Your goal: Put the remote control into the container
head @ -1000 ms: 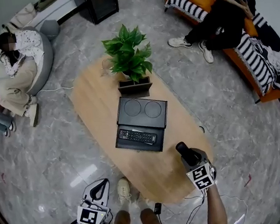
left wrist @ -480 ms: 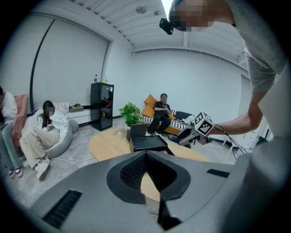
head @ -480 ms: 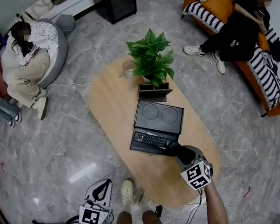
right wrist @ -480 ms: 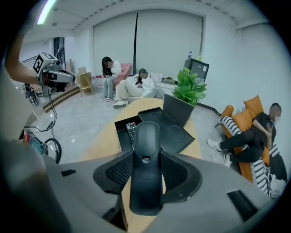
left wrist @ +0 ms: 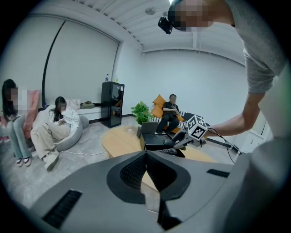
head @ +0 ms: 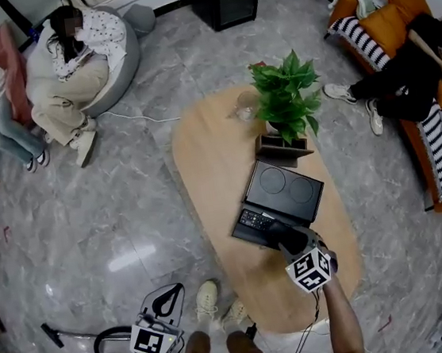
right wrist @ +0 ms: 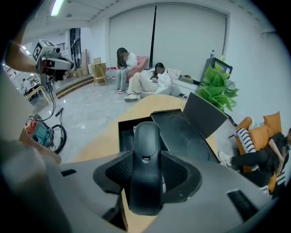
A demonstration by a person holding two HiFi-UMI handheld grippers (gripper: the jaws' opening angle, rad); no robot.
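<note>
Black remote control held over an open black container

The remote control point(right wrist: 146, 145) is long, smooth and rounded. Its back faces up, showing a small latch, and it is clamped lengthwise between the jaws of the right gripper point(right wrist: 146, 176), pointing towards the container point(head: 268, 223). The container is a flat black box lying open on the oval wooden table point(head: 210, 149) near a potted plant. Its lid, with two round hollows, lies folded back, and its shallow tray holds a flat pad of buttons point(head: 255, 219). The remote hangs just above the tray's near edge.
</note>
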